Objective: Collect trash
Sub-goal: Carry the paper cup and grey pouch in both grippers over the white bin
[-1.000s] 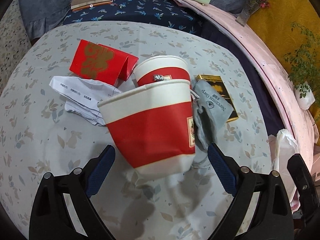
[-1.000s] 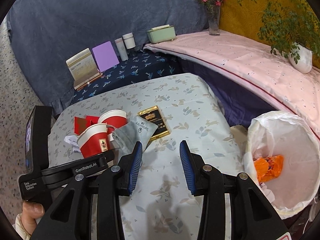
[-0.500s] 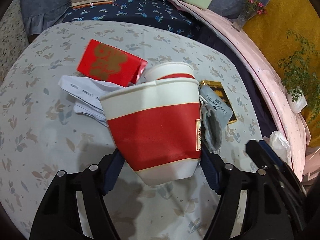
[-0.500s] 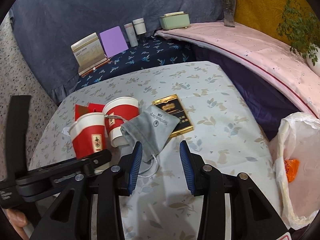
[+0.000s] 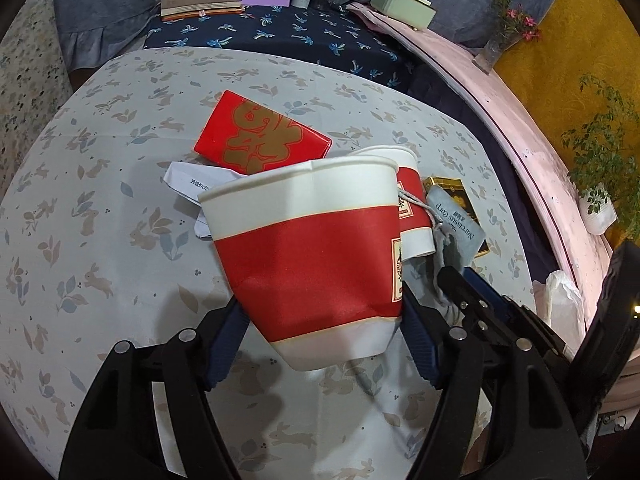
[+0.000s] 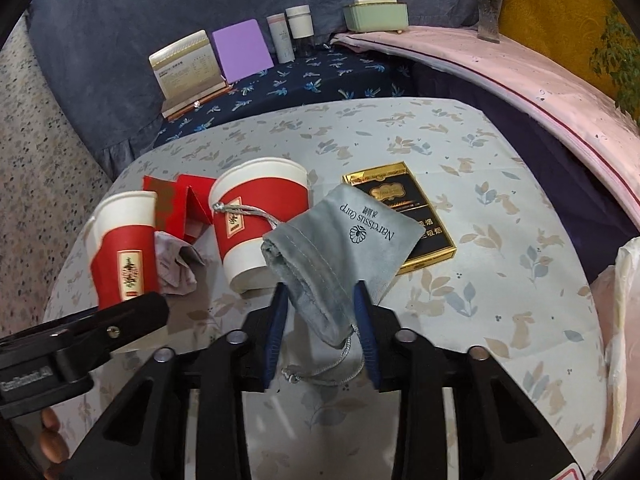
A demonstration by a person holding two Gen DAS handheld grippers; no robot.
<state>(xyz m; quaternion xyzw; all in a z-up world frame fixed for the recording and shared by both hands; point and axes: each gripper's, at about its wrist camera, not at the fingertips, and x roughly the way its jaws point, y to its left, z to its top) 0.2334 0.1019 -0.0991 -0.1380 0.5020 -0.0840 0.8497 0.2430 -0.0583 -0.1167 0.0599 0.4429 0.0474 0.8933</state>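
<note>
My left gripper [image 5: 320, 340] is shut on a red and white paper cup [image 5: 312, 264], tilted and lifted off the table; the cup also shows in the right wrist view [image 6: 120, 248]. A second red and white cup [image 6: 256, 220] stands on the table. My right gripper [image 6: 320, 320] is open, its fingers either side of the lower end of a grey drawstring pouch [image 6: 344, 244] that lies on the table. A red envelope [image 5: 260, 140], crumpled white paper [image 5: 192, 188] and a black and gold box [image 6: 404, 216] lie nearby.
The table has a pale cloth with rabbit print [image 6: 480, 140]. A white trash bag [image 6: 624, 320] sits at the right edge. Behind, a dark blue shelf holds a calendar [image 6: 188, 68], a purple card [image 6: 242, 50], bottles [image 6: 290, 30] and a green box [image 6: 376, 14].
My left gripper has closed on the nearer cup and raised it. My right gripper has moved left and forward from the trash bag side until its fingers flank the grey pouch.
</note>
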